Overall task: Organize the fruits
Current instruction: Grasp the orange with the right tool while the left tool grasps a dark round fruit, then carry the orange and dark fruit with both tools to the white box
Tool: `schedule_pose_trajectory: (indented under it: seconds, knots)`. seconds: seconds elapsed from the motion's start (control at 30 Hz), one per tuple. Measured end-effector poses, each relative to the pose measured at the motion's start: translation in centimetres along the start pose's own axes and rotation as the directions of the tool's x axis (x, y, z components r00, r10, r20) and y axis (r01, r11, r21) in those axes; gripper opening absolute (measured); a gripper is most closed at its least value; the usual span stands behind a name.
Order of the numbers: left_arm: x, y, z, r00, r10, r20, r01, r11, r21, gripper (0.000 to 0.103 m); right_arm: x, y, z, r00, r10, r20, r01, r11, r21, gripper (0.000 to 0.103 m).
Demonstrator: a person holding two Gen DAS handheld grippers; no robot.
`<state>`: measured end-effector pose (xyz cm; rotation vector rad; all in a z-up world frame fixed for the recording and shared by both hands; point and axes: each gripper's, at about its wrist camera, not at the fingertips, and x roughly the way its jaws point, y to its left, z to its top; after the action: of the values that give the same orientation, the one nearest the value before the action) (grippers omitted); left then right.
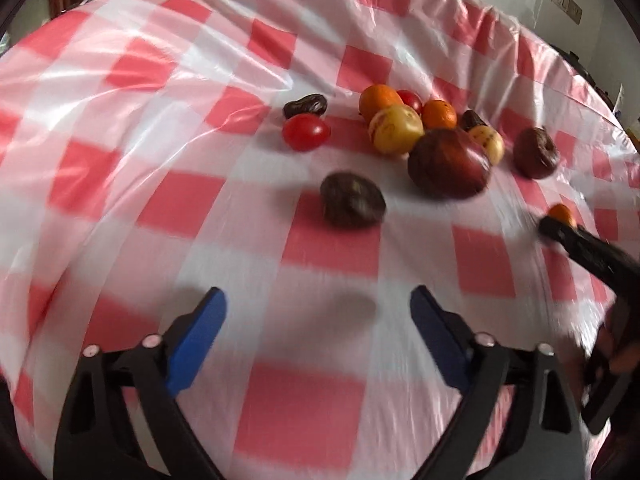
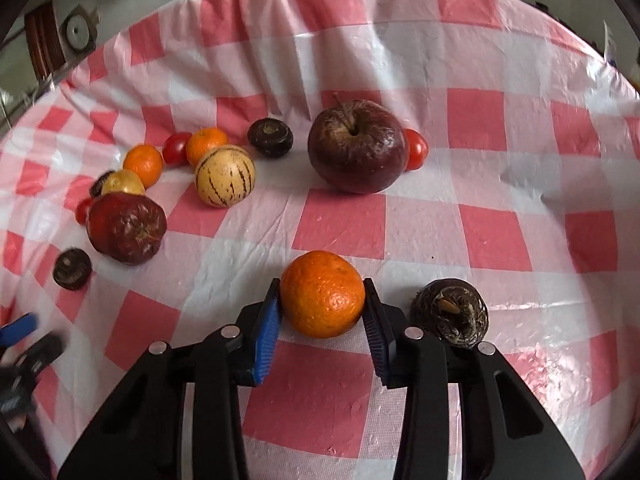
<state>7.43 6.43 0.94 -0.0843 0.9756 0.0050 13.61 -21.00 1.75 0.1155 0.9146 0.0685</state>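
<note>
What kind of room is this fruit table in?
Probably a home dining or living room: a red-checked plastic tablecloth covers the table, a round wall clock hangs behind it, and a wall socket shows beyond the far edge.

Orange [image 2: 322,294]: sitting between right gripper [image 2: 322,312] fingers, seemingly touching.
Apple [image 2: 357,146]: lying behind.
Cluster [image 2: 225,175]: lying far left.

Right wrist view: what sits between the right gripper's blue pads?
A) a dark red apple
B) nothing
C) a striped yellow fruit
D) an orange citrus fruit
D: the orange citrus fruit sits between the right gripper pads, both touching its sides, while the dark red apple lies farther back on the checked tablecloth.
</note>
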Motion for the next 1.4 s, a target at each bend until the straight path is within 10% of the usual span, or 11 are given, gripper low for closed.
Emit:
schedule_pose_trajectory:
  seconds: [0.17,0.3,0.53,0.93,1.4]
  knots:
    - [2.7,-2.1,3.2,0.998,0.062,0.017,-0.063,0.996,0.069,0.077,-1.1,-1.7,-0.5,0.995,0.092,0.048,-0.096,0.992,0.077,0.039]
    - [3.2,-3.2,4.0,0.997,0.049,0.054,-0.054,0.993,0.108,0.042,-2.0,-3.1,-1.1,0.983,0.16,0.094,-0.172,0.975,0.14,0.039]
    - [0.7,-4.2,2.4,0.982,0.11,0.152,-0.13,0.982,0.135,0.042,-3.3,-4.8,-2.4,0.963,0.223,0.151,-0.251,0.946,0.206,0.039]
    - [-4.6,0.0,-3.3,0.991,0.002,0.135,0.009,0.997,-0.081,0.042,-4.9,-1.4,-5.2,0.966,0.239,0.101,-0.249,0.963,0.105,0.039]
    - [-11.9,7.5,-13.1,0.973,0.116,0.202,-0.081,0.981,-0.174,0.042,-10.3,9.5,-12.6,0.891,0.454,-0.012,-0.454,0.89,-0.036,0.039]
